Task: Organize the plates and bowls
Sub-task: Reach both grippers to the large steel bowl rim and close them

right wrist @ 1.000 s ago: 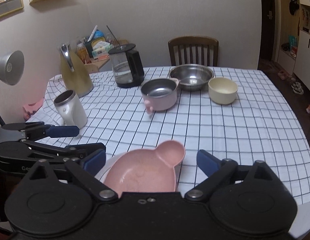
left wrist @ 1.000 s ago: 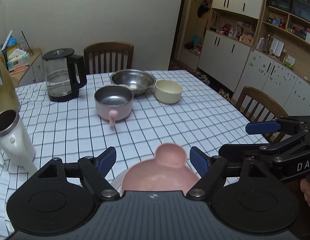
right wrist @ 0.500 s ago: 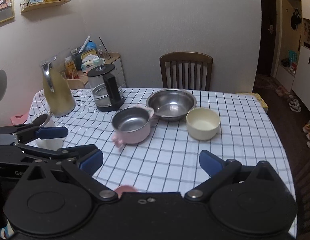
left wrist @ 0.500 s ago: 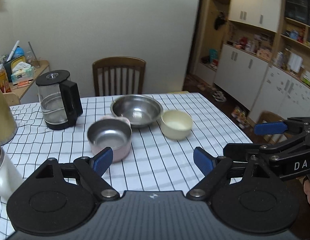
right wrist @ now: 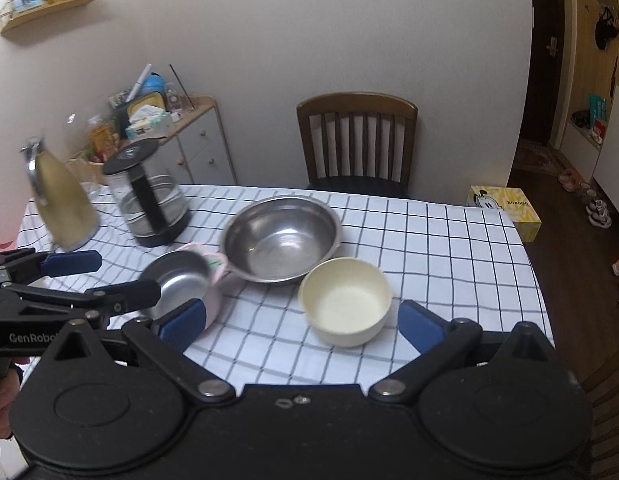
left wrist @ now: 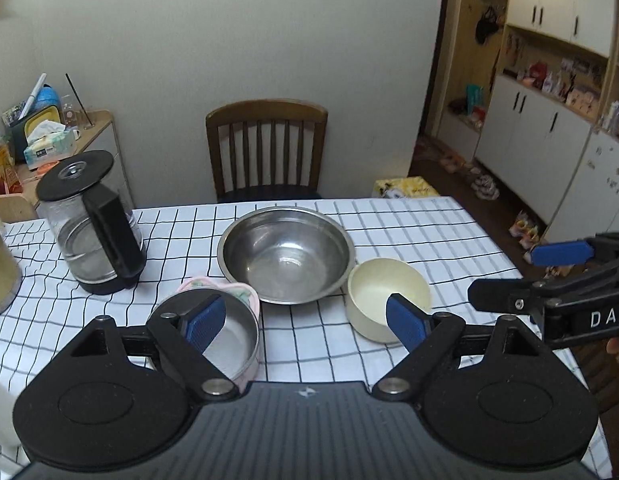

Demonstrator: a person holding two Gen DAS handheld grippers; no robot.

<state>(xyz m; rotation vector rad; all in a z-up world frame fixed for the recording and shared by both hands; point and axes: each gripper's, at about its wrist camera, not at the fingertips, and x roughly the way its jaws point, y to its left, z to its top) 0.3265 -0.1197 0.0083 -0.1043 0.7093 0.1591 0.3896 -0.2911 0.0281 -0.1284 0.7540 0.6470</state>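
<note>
Checked white tablecloth (left wrist: 409,232) bearing a wide stainless steel bowl (left wrist: 287,254), a cream round bowl (right wrist: 344,300) just right of it, and a steel-lined pink bowl (right wrist: 185,284) at its left. Left gripper (left wrist: 305,322) and right gripper (right wrist: 301,322): jaws spread, holding nothing.

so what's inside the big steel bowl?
Nothing: the steel bowl shows only a bare, shiny base and walls in both views. The cream bowl beside it also looks empty.
</note>
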